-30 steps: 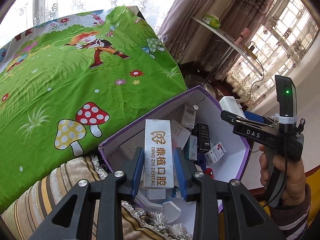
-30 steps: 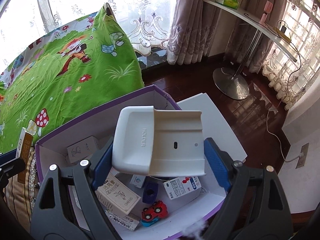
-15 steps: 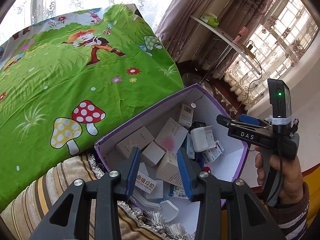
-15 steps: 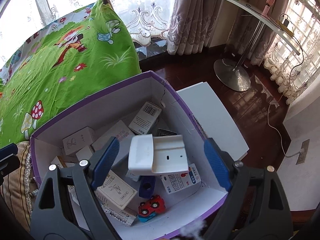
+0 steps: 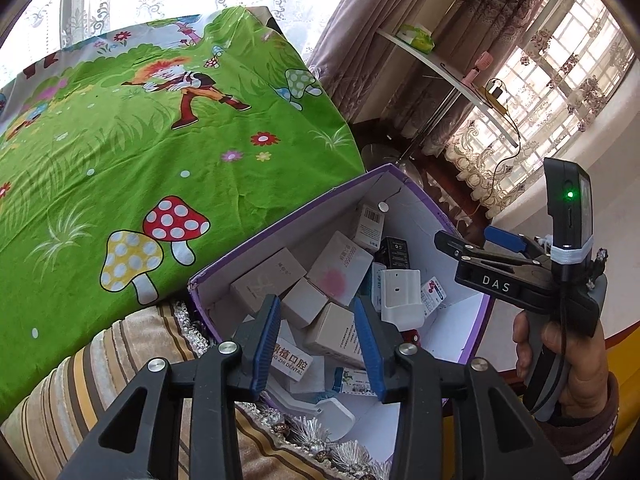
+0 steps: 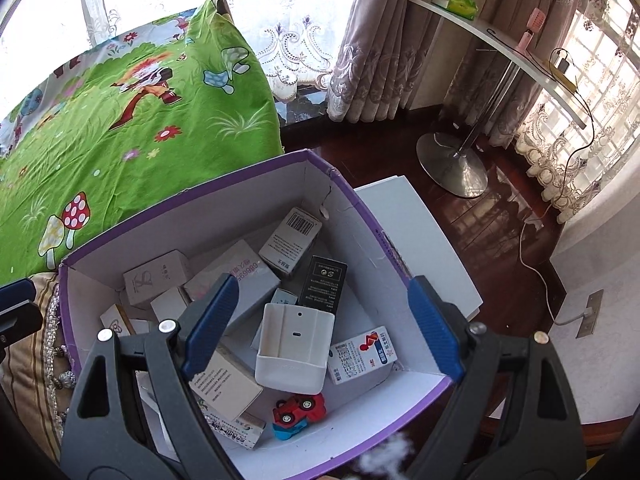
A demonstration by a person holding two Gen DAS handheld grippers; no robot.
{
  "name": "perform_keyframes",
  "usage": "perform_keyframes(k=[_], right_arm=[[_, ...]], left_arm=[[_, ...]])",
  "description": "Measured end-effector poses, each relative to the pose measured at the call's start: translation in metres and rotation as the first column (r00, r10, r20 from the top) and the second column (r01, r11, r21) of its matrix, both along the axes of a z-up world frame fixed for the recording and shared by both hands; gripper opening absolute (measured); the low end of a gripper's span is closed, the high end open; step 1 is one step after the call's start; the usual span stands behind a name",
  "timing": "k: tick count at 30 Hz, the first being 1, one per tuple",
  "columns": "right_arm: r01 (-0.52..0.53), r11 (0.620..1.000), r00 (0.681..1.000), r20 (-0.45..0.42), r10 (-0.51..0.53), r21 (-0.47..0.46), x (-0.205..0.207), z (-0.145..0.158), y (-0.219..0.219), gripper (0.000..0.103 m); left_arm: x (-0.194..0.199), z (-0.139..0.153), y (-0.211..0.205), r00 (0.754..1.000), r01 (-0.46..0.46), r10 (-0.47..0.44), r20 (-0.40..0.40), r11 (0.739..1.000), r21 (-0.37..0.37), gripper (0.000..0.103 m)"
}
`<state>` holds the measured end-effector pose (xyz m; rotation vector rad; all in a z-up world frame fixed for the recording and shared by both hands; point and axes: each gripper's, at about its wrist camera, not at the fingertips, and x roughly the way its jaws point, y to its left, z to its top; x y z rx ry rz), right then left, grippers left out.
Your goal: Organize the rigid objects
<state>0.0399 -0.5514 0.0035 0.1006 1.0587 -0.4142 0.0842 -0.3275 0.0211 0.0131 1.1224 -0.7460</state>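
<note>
Lying among matte cardboard cartons inside the purple-edged box (image 6: 362, 216), the glossy white plastic holder (image 6: 294, 348) sits free. Above the box, the right gripper (image 6: 322, 326) gapes wide and the left gripper (image 5: 318, 346) stands narrowly parted, both empty.

It is a home bedroom: a bed under a green cartoon sheet (image 6: 120, 128) sits beside lace-curtained windows (image 6: 580, 92), with a wall shelf (image 6: 500, 48) nearby above the dark wooden floor (image 6: 480, 216).
</note>
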Motion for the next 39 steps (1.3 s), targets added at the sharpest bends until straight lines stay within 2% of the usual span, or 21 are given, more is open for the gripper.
perform_keyframes(k=[5, 7, 9, 11, 13, 14, 16, 18, 19, 21, 23, 24, 25, 27, 28, 30, 31, 33, 34, 37, 39], right_arm=[[0.012, 1.000, 1.000, 0.007, -0.012, 0.004, -0.013, 0.008, 0.011, 0.088], [0.015, 1.000, 1.000, 0.005, -0.015, -0.001, -0.024, 0.012, 0.020, 0.088], [0.013, 1.000, 1.000, 0.003, -0.013, -0.006, -0.035, 0.015, 0.031, 0.088], [0.005, 1.000, 1.000, -0.005, -0.005, -0.003, -0.045, 0.016, 0.040, 0.091], [0.021, 0.998, 1.000, -0.016, -0.020, 0.055, -0.055, 0.014, 0.040, 0.092], [0.037, 0.988, 0.999, -0.019, -0.035, 0.150, -0.060, 0.010, 0.035, 0.092], [0.052, 0.918, 0.998, -0.051, -0.035, 0.394, -0.066, -0.004, 0.025, 0.092], [0.111, 0.844, 0.992, -0.106, -0.064, 0.524, -0.067, -0.018, 0.013, 0.092], [0.153, 0.815, 0.985, -0.151, -0.081, 0.559, -0.065, -0.027, 0.007, 0.092], [0.218, 0.781, 0.964, -0.252, -0.081, 0.585, -0.056, -0.045, 0.000, 0.092], [0.262, 0.731, 0.946, -0.318, -0.065, 0.630, -0.046, -0.064, -0.004, 0.093], [0.282, 0.722, 0.934, -0.351, -0.057, 0.632, -0.043, -0.072, -0.005, 0.093], [0.274, 0.724, 0.935, -0.351, -0.046, 0.633, -0.036, -0.073, -0.003, 0.100], [0.275, 0.744, 0.926, -0.375, -0.035, 0.609, -0.024, -0.076, 0.001, 0.100], [0.288, 0.737, 0.919, -0.394, -0.032, 0.612, -0.020, -0.083, 0.002, 0.100], [0.344, 0.699, 0.883, -0.469, -0.013, 0.627, -0.013, -0.106, 0.003, 0.100], [0.365, 0.716, 0.860, -0.510, -0.015, 0.595, -0.010, -0.112, 0.004, 0.103], [0.363, 0.730, 0.857, -0.515, -0.018, 0.579, -0.002, -0.112, 0.007, 0.103], [0.384, 0.714, 0.847, -0.530, -0.021, 0.585, 0.001, -0.116, 0.006, 0.103], [0.445, 0.714, 0.806, -0.589, -0.056, 0.541, 0.009, -0.126, 0.006, 0.103], [0.505, 0.693, 0.772, -0.628, -0.097, 0.514, 0.012, -0.132, 0.003, 0.103]], left_arm=[[-0.011, 0.000, 0.008, 1.000, 0.015, -0.015, -0.025, 1.000, -0.004, 0.040], [-0.018, 0.000, 0.015, 0.998, 0.017, -0.018, -0.061, 1.000, -0.021, 0.046], [-0.029, -0.001, 0.022, 0.997, 0.001, -0.004, -0.078, 0.999, -0.033, 0.064], [-0.037, 0.000, 0.027, 0.996, 0.004, -0.008, -0.093, 0.999, -0.046, 0.067], [-0.039, 0.000, 0.031, 0.995, -0.016, 0.013, -0.098, 0.999, -0.036, 0.069], [-0.039, 0.000, 0.034, 0.995, -0.028, 0.025, -0.096, 0.999, -0.033, 0.073], [-0.037, -0.001, 0.041, 0.992, -0.050, 0.044, -0.114, 0.998, -0.048, 0.076], [-0.034, -0.004, 0.048, 0.987, -0.078, 0.068, -0.142, 0.995, -0.063, 0.079], [-0.031, -0.006, 0.050, 0.984, -0.091, 0.079, -0.158, 0.993, -0.072, 0.079], [-0.028, -0.008, 0.054, 0.981, -0.105, 0.089, -0.174, 0.991, -0.088, 0.079], [-0.026, -0.009, 0.054, 0.980, -0.107, 0.089, -0.176, 0.990, -0.094, 0.079], [-0.026, -0.009, 0.055, 0.980, -0.107, 0.088, -0.177, 0.990, -0.096, 0.079], [-0.025, -0.009, 0.055, 0.980, -0.107, 0.088, -0.178, 0.989, -0.100, 0.079], [-0.025, -0.010, 0.056, 0.979, -0.108, 0.087, -0.182, 0.988, -0.107, 0.080], [-0.024, -0.010, 0.056, 0.979, -0.108, 0.086, -0.184, 0.988, -0.110, 0.080], [-0.024, -0.010, 0.057, 0.979, -0.106, 0.084, -0.187, 0.988, -0.115, 0.080], [-0.024, -0.010, 0.057, 0.979, -0.105, 0.082, -0.188, 0.988, -0.117, 0.080], [-0.023, -0.011, 0.059, 0.978, -0.106, 0.080, -0.192, 0.986, -0.126, 0.080], [-0.022, -0.011, 0.059, 0.977, -0.107, 0.080, -0.195, 0.985, -0.132, 0.080], [-0.020, -0.012, 0.061, 0.975, -0.110, 0.078, -0.207, 0.983, -0.149, 0.080], [-0.019, -0.012, 0.063, 0.974, -0.111, 0.076, -0.213, 0.981, -0.160, 0.080]])
